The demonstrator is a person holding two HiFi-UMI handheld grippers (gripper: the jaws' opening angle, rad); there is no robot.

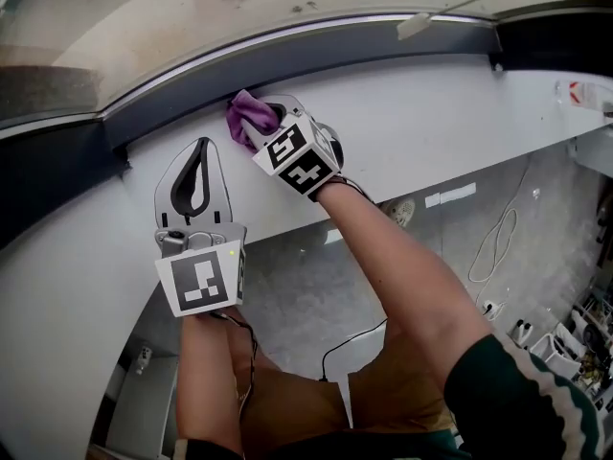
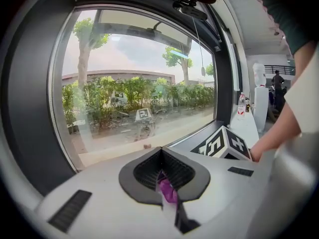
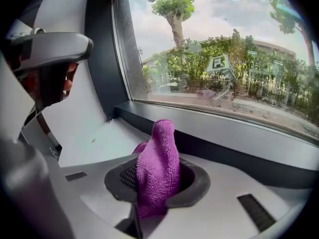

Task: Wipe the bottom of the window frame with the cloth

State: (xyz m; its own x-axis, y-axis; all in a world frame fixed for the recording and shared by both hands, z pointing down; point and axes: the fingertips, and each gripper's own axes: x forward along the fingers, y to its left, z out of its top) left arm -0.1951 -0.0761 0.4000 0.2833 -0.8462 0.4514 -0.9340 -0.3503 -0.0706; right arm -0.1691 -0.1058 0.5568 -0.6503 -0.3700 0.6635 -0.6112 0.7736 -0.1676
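Note:
A purple cloth (image 1: 243, 121) is pinched in my right gripper (image 1: 271, 115), which is shut on it and presses it against the dark bottom strip of the window frame (image 1: 383, 51). In the right gripper view the cloth (image 3: 158, 153) stands up out of the jaws, just short of the dark frame strip (image 3: 239, 148). My left gripper (image 1: 198, 147) rests on the white sill, left of the cloth and a little nearer to me, its jaws together. In the left gripper view a small purple bit (image 2: 168, 189) shows between the jaws; what it is I cannot tell.
The white sill (image 1: 441, 123) curves across below the glass (image 1: 192, 17). A white catch (image 1: 414, 24) sits on the frame at the upper right. Below the sill, cables (image 1: 493, 242) and white plugs (image 1: 565, 343) lie on the floor. A bottle (image 2: 241, 104) stands on the sill far to the right.

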